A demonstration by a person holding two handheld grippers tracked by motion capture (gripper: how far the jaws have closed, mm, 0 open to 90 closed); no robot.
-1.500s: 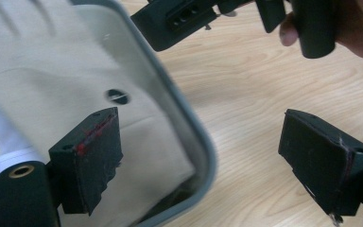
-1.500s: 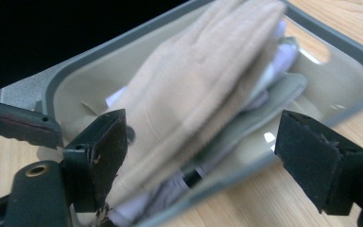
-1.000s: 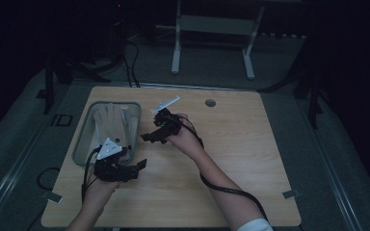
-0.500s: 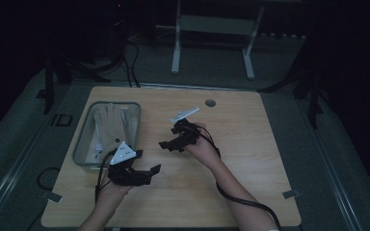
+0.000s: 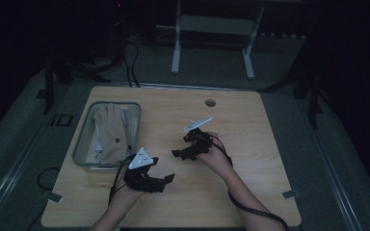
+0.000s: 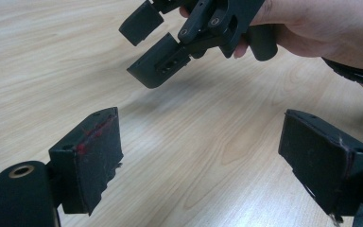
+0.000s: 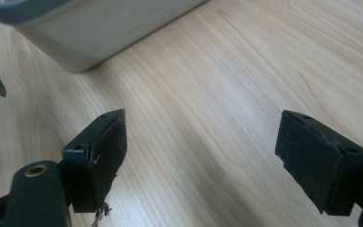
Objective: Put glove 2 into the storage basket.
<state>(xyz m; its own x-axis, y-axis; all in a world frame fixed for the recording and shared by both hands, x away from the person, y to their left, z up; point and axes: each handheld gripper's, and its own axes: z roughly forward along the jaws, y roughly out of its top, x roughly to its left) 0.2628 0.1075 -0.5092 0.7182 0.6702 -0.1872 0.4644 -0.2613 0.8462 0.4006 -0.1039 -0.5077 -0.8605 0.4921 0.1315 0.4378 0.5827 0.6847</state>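
The light wooden table (image 5: 250, 187) is being shown mid-frame. At its left, a clear rectangular plastic bin (image 5: 83, 144) is being occupied by a beige fabric glove (image 5: 111, 134). Lower centre, the black left gripper (image 5: 166, 179) and black right gripper (image 5: 180, 147) are being held wide apart-jawed, nothing gripped.

High view v. dim, dark surrounds; gripper views bright, soft shadows, slight blur.
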